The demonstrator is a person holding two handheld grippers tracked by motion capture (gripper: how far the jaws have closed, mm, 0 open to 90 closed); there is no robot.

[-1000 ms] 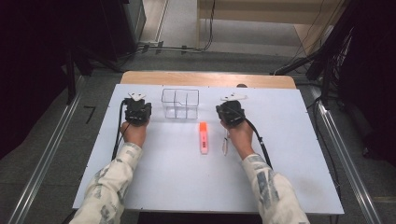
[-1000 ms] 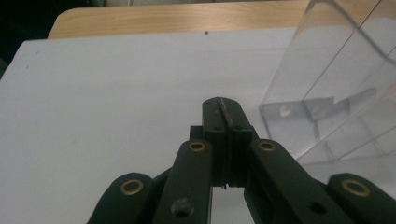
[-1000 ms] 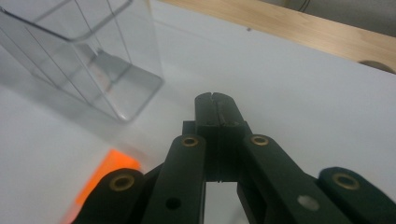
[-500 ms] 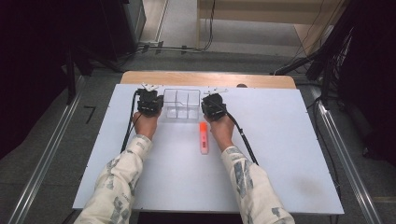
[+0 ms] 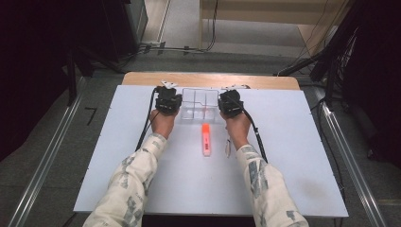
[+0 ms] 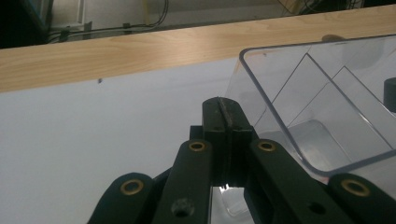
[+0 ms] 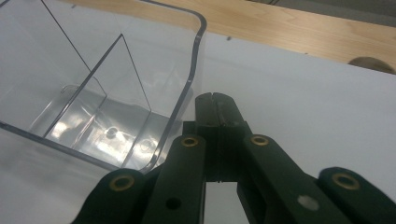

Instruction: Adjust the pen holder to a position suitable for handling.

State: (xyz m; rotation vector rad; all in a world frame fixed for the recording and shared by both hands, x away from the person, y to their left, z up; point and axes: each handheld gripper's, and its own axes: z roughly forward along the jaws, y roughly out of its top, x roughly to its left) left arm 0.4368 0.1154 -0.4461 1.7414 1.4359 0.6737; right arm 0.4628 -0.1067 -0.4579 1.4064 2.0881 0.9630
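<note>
A clear plastic divided box (image 5: 201,100) stands at the far middle of the white table. My left gripper (image 5: 169,98) is against its left side and my right gripper (image 5: 230,99) against its right side. In the left gripper view the black jaws (image 6: 224,108) are shut with nothing between them, just left of the box's wall (image 6: 280,88). The right gripper's jaws (image 7: 215,101) are likewise shut on nothing, just right of the box's rounded corner (image 7: 198,42). I cannot tell whether either touches the box. An orange highlighter (image 5: 205,139) lies nearer the person, between the forearms.
A small pale slender object (image 5: 227,149) lies by the right wrist. A wooden strip (image 5: 213,79) runs along the far edge of the white table (image 5: 118,156). Cables trail from both grippers, and dark equipment stands on the floor around the table.
Both grippers moved forward and inward to flank the box. Since half a second ago the box and both grippers have shifted to the right. The highlighter has stayed put.
</note>
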